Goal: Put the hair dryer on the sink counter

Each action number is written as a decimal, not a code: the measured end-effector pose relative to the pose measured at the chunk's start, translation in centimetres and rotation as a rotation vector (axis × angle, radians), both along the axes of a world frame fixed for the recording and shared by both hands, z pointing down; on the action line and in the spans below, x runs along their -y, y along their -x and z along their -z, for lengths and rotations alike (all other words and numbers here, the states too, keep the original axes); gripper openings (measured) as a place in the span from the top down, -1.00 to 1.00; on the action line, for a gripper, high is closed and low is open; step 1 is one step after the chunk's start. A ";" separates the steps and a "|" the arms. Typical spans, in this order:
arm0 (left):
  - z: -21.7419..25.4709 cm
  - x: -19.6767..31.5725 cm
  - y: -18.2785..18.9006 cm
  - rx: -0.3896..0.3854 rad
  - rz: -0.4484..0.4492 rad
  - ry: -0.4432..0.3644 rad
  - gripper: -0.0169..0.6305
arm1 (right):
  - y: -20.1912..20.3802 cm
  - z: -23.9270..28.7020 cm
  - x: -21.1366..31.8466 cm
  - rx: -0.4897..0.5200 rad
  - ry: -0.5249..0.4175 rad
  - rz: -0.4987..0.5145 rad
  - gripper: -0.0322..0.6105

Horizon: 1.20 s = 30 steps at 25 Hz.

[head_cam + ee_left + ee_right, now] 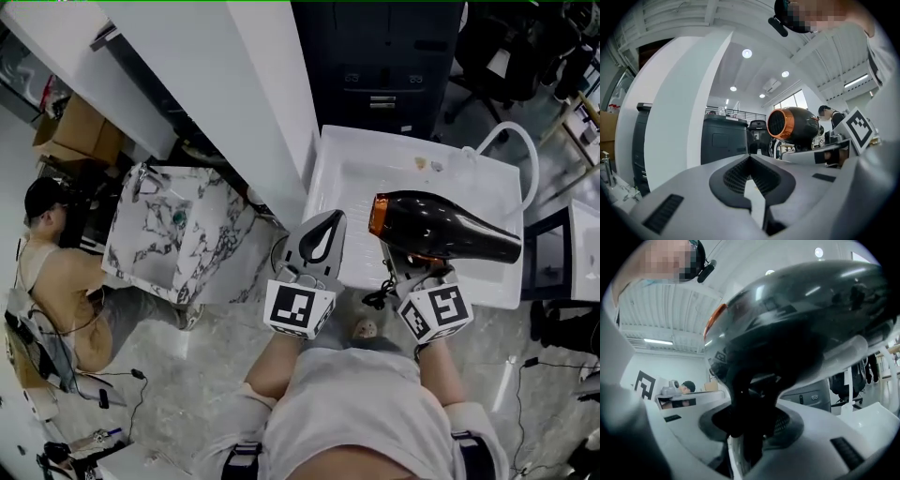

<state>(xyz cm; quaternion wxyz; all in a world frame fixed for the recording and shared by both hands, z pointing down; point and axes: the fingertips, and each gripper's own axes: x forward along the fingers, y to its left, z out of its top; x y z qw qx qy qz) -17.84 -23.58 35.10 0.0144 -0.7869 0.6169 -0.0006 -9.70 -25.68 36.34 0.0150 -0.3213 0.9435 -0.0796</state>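
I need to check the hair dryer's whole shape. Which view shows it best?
The head view: the whole hair dryer shows from above, orange ring to nozzle. The left gripper view shows only its orange grille end; the right gripper view is too close, just dark body and handle.

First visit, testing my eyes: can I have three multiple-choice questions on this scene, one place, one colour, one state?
1. Where is the hair dryer? A) in a drawer B) in the right gripper, over the white sink C) on a shelf
2. Its end ring colour? A) orange B) blue C) green
3. The left gripper jaws? A) wide apart B) gripping a towel C) together, empty
Answers: B, its handle sits between those jaws; A, plain in the head view; C, they meet with nothing between.
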 end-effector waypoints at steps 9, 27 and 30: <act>-0.6 4.9 4.2 -0.014 -0.094 0.040 0.91 | 4.2 -1.5 4.6 -0.003 0.076 -0.074 0.44; -5.7 11.4 9.8 -0.066 -0.225 0.148 0.91 | 10.7 -9.5 13.0 -0.121 0.243 -0.142 0.45; -6.2 12.3 10.0 -0.071 -0.244 0.156 0.91 | 11.3 -11.1 14.2 -0.124 0.282 -0.141 0.45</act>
